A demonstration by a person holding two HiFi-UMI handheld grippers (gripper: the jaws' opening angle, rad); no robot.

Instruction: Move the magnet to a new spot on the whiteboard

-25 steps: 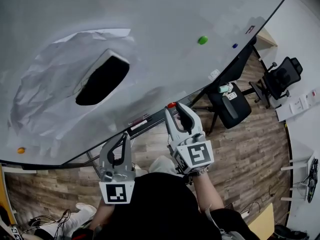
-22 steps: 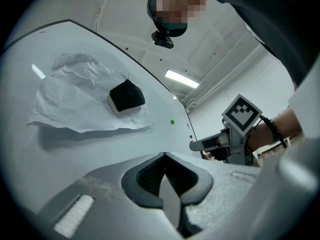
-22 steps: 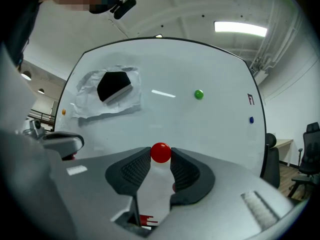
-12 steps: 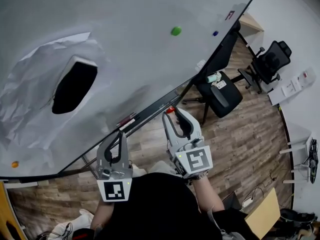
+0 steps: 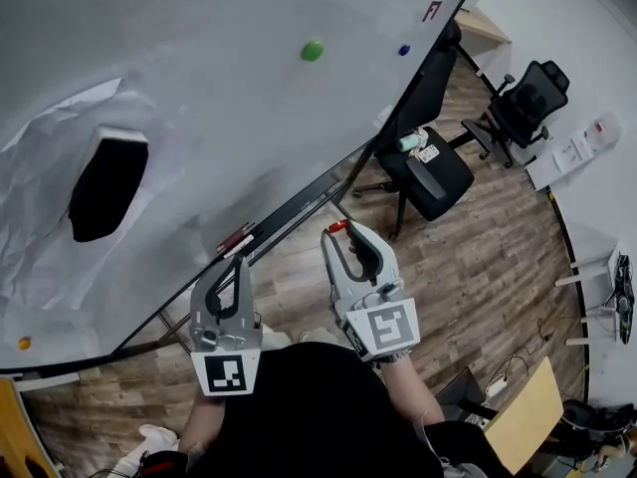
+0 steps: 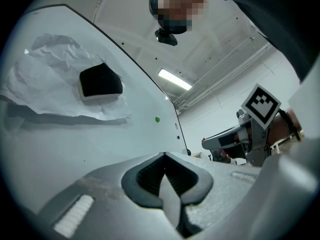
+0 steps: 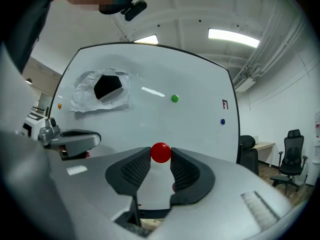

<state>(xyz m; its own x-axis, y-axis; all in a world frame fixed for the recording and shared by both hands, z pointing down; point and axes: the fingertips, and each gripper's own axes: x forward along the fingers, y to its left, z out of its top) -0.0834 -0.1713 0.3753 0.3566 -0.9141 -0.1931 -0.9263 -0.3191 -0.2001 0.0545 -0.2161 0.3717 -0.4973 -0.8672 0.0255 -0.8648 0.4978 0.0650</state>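
A person stands before a large whiteboard [image 5: 249, 118] with a two-jaw gripper in each hand, both held out at about the height of the board's lower edge. The right gripper [image 5: 338, 237] pinches a small red magnet [image 5: 336, 226] between its fingertips. The right gripper view shows the red ball [image 7: 160, 152] clamped at the very end of the two dark ribbed pads. The magnet is off the board, held in the air just short of its bottom rail, over the wood floor [image 5: 498, 267].

The left gripper [image 5: 231, 272] is to the left of the right one and a little nearer the person. Its jaws are closed tip to tip, with nothing between them. Its own view shows the pads [image 6: 145, 176] meeting at a point.

A green magnet [image 5: 313, 51] sits on the board's upper right part, far from both grippers. A blue magnet [image 5: 404, 50] sits further right, near the board's right edge. An orange magnet [image 5: 24, 344] clings to the far left, low on the board. A crumpled sheet of paper [image 5: 40, 227] covers the board's left part, with a black eraser [image 5: 105, 182] stuck over it. A marker [image 5: 235, 239] lies in the rail along the board's bottom edge, to the left of the red magnet.

Past the board's right end stands a black office chair [image 5: 428, 177], and a second chair [image 5: 523, 103] stands further right by the wall.
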